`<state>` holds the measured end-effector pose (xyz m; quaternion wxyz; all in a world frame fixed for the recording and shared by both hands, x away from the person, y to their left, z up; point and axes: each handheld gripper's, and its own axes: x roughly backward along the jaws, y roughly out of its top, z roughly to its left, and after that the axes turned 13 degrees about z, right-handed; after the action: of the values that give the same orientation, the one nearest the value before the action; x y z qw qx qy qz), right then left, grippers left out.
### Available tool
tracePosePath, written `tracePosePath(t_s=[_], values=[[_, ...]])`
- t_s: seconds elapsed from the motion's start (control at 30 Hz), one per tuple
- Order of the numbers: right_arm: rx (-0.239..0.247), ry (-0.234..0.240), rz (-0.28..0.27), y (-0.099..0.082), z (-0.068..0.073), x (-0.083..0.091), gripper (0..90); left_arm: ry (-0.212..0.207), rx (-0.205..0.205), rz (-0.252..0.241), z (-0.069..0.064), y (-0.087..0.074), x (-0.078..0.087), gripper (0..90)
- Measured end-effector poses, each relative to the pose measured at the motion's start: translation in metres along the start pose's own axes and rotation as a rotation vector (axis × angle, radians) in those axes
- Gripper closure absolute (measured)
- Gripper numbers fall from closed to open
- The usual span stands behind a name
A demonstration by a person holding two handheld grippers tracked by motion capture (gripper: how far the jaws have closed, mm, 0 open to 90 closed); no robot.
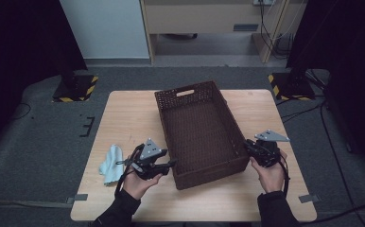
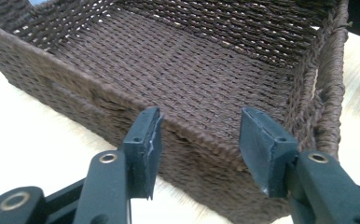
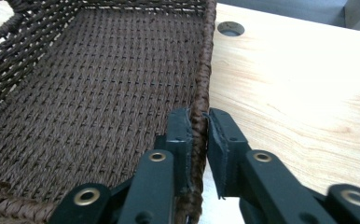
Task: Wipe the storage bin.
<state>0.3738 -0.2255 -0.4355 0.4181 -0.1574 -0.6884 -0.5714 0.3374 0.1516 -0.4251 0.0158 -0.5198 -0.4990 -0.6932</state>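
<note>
The basket [image 1: 197,127] is rough, matt brown woven fibre. The tabletop [image 1: 128,116] is smooth pale wood grain. The cloth [image 1: 111,164] at lower left looks soft, light blue.

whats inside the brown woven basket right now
Nothing: the basket shows only its bare woven floor. The right claw pinches its side wall, so one pad sits just inside the rim. What lies under the basket is covered.

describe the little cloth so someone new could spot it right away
Start at the wooden table and find the brown woven basket in its middle. Left of it, beyond the left gripper, lies a crumpled pale blue cloth, the table's sole soft, light-coloured thing.
</note>
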Motion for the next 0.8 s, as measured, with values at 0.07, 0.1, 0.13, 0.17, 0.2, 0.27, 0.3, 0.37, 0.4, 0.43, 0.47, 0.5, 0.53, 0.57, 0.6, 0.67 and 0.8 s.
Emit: tracePosePath(t_s=[0.07, 0.1, 0.13, 0.17, 0.2, 0.27, 0.3, 0.37, 0.4, 0.43, 0.47, 0.5, 0.53, 0.57, 0.6, 0.67, 0.8], values=[[-0.004, -0.002, 0.014, 0.000, 0.000, 0.002, 72.8, 0.011, 0.005, -0.004, 0.003, 0.000, 0.003, 48.5], [-0.003, 0.014, 0.021, 0.000, 0.001, 0.005, 71.9, 0.010, 0.010, -0.005, 0.005, 0.000, 0.005, 48.5], [-0.003, 0.020, 0.022, 0.000, 0.001, 0.007, 73.2, 0.015, 0.016, -0.008, 0.008, -0.001, 0.006, 48.3], [-0.002, 0.014, 0.035, 0.000, 0.001, 0.008, 76.5, 0.020, 0.022, -0.006, 0.010, -0.002, 0.007, 48.0], [-0.002, 0.004, 0.050, 0.001, 0.002, 0.008, 78.5, 0.023, 0.028, 0.000, 0.013, -0.002, 0.008, 48.0], [-0.010, 0.005, 0.069, 0.001, 0.001, 0.007, 79.8, 0.037, 0.039, 0.010, 0.017, -0.004, 0.008, 47.7], [-0.014, 0.010, 0.071, 0.002, -0.001, 0.006, 80.2, 0.044, 0.040, 0.015, 0.019, -0.005, 0.008, 47.6], [-0.011, -0.007, 0.065, 0.004, -0.004, 0.004, 80.9, 0.060, 0.043, 0.021, 0.024, -0.007, 0.008, 46.9], [-0.018, -0.019, 0.060, 0.004, -0.006, 0.002, 80.9, 0.065, 0.050, 0.021, 0.026, -0.008, 0.009, 46.7], [-0.025, -0.035, 0.054, 0.005, -0.008, 0.001, 79.9, 0.070, 0.058, 0.021, 0.029, -0.009, 0.009, 46.6], [-0.033, -0.055, 0.047, 0.005, -0.011, 0.000, 76.0, 0.075, 0.063, 0.020, 0.031, -0.009, 0.009, 46.4], [-0.038, -0.068, 0.044, 0.005, -0.012, -0.001, 74.7, 0.082, 0.070, 0.022, 0.034, -0.011, 0.010, 46.3], [-0.042, -0.070, 0.054, 0.004, -0.012, -0.001, 72.8, 0.087, 0.074, 0.024, 0.036, -0.012, 0.010, 46.1], [-0.042, -0.063, 0.054, 0.002, -0.013, 0.000, 72.9, 0.095, 0.080, 0.027, 0.039, -0.013, 0.010, 46.0], [-0.048, -0.057, 0.052, 0.002, -0.013, 0.002, 74.2, 0.102, 0.085, 0.029, 0.041, -0.014, 0.010, 45.7], [-0.042, -0.066, 0.058, 0.002, -0.012, 0.005, 77.6, 0.110, 0.095, 0.033, 0.044, -0.016, 0.010, 45.4], [-0.042, -0.074, 0.062, 0.005, -0.013, 0.002, 80.1, 0.123, 0.104, 0.036, 0.049, -0.018, 0.010, 44.4]])
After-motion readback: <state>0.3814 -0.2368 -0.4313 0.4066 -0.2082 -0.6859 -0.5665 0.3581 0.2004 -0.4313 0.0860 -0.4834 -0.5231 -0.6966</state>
